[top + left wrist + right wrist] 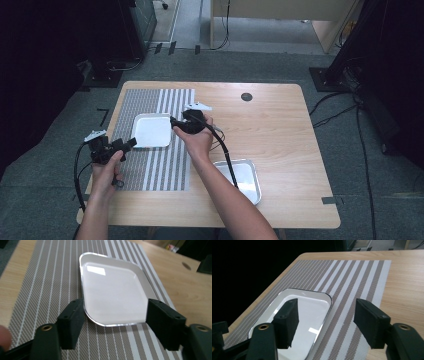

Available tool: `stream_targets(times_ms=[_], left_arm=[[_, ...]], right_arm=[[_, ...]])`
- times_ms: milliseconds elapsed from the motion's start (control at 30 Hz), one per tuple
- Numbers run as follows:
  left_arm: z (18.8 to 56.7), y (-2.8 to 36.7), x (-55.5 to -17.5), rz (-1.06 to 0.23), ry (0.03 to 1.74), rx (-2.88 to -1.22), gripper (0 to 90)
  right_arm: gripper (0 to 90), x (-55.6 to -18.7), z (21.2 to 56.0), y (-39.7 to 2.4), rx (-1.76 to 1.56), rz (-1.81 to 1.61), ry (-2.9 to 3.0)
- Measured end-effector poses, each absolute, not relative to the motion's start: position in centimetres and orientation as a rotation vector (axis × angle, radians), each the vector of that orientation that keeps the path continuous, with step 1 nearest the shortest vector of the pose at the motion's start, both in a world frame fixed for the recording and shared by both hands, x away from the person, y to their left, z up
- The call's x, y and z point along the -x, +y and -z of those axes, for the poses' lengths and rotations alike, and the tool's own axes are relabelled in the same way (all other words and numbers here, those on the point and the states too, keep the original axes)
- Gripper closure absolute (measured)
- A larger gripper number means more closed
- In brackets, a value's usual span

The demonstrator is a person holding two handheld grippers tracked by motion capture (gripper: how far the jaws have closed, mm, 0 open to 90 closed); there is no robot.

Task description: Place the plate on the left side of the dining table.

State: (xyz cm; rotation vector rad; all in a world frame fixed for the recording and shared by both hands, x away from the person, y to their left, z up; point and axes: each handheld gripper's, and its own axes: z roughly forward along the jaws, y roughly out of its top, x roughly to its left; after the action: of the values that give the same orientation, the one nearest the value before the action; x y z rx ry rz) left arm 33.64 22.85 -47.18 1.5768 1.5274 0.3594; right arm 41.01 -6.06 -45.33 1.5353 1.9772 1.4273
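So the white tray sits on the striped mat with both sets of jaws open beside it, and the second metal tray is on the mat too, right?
Not quite. The second metal tray lies on the bare wooden table, off the striped mat, as the high view shows. The rest holds: the white tray sits on the mat, with the left gripper and right gripper open beside it.

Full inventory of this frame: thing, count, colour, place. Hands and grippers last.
tray on mat: 1, silver, on the left half of the placemat, between both grippers
second tray: 1, silver, on bare wood near the table's front right
placemat: 1, grey and white striped, left part of the table
table: 1, light wood
round port: 1, dark, set in the tabletop at the back
left gripper: 1, black, jaws open, at the left edge of the tray on mat
right gripper: 1, black, jaws open, at its right edge
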Motion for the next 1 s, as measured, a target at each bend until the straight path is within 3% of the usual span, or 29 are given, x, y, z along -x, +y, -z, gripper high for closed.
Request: stream_targets(times_ms=[200,633,1000], left_arm=[[46.9,22.6,-32.3,-0.345,1.475,-1.549,24.0],[46.5,22.7,-30.5,-0.39,1.448,-1.556,25.1],[47.2,21.8,-30.2,-0.499,1.417,-1.626,25.5]], right_arm=[[32.0,-39.7,45.1,-7.4,-1.451,-1.382,2.038],[22.3,-37.4,43.9,-9.5,-1.393,-1.393,2.059],[21.0,-35.8,43.2,-12.7,-1.396,-1.408,2.007]])
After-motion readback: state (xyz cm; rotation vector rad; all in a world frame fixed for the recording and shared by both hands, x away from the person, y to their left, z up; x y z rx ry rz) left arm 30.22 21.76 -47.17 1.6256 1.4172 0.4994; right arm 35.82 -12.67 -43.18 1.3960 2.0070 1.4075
